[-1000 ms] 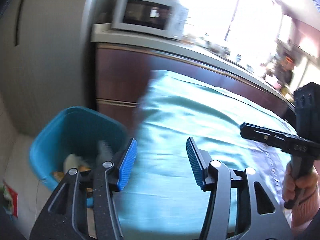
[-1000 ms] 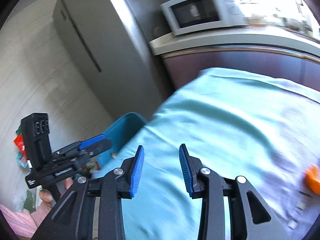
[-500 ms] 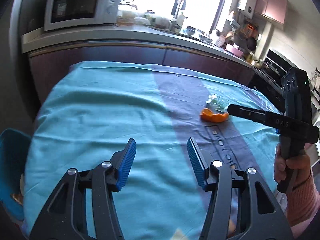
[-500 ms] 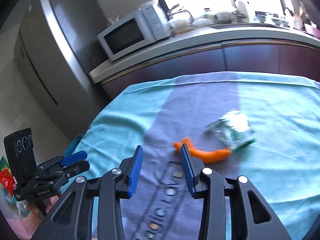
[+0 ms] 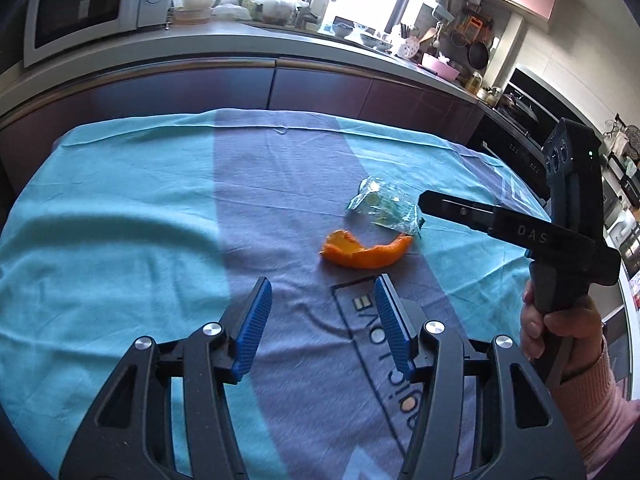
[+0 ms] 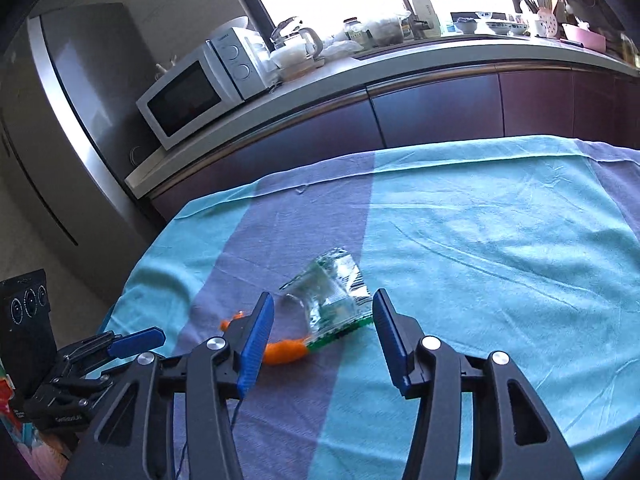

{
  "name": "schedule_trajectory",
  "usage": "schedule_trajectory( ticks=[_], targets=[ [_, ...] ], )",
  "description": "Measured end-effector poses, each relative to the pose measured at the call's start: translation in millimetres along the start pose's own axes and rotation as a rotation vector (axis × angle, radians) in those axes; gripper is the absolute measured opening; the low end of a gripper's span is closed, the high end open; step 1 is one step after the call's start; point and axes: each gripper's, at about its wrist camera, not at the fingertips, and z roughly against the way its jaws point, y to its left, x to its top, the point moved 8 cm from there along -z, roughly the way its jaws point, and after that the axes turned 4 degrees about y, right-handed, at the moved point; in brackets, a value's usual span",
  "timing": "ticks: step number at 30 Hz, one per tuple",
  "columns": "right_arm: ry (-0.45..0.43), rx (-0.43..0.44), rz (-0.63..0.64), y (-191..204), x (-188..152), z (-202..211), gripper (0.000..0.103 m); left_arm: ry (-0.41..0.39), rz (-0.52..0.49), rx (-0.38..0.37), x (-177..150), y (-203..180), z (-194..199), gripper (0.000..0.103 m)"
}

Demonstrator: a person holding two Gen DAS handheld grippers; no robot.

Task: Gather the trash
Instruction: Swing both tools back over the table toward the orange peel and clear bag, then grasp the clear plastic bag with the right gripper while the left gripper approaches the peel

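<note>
Right wrist view: the right gripper (image 6: 322, 316), jaws opening and empty, lines up on a crumpled clear wrapper (image 6: 330, 300) touching an orange peel (image 5: 362, 250) on the cloth-covered worktop (image 6: 500, 240), while the left gripper (image 5: 320, 318) waits unclenched and empty nearby.

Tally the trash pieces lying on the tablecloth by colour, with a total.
Orange: 1, the orange peel
Clear with green print: 1, the crumpled plastic wrapper
Total: 2, lying close together on the tablecloth; neither is held.
</note>
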Motion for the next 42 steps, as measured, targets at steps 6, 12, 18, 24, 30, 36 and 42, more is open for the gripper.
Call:
schedule_trajectory(
  ticks=[6,12,18,24,30,36,42],
  targets=[
    [0.024,0.015,-0.009,-6,2,-10,0.055,0.041,-0.012,0.012,10,-7,-25,0.055],
    [0.039,0.01,0.001,-7,3,-16,0.054,0.074,-0.023,0.009,16,-13,-42,0.056],
    [0.071,-0.005,0.02,-7,-2,-23,0.036,0.098,-0.04,-0.001,16,-21,-54,0.056],
    [0.064,-0.001,0.018,-8,-3,-21,0.034,0.1,-0.036,-0.005,17,-22,-55,0.048],
    [0.068,-0.005,0.027,-7,-7,-17,0.034,0.085,-0.011,-0.018,16,-19,-50,0.04],
    [0.082,0.011,0.043,0,-16,-14,0.034,0.099,-0.005,-0.041,11,-24,-50,0.015],
    [0.085,0.024,0.05,5,-21,-13,0.034,0.103,0.003,-0.055,13,-27,-50,0.044]
  ],
)
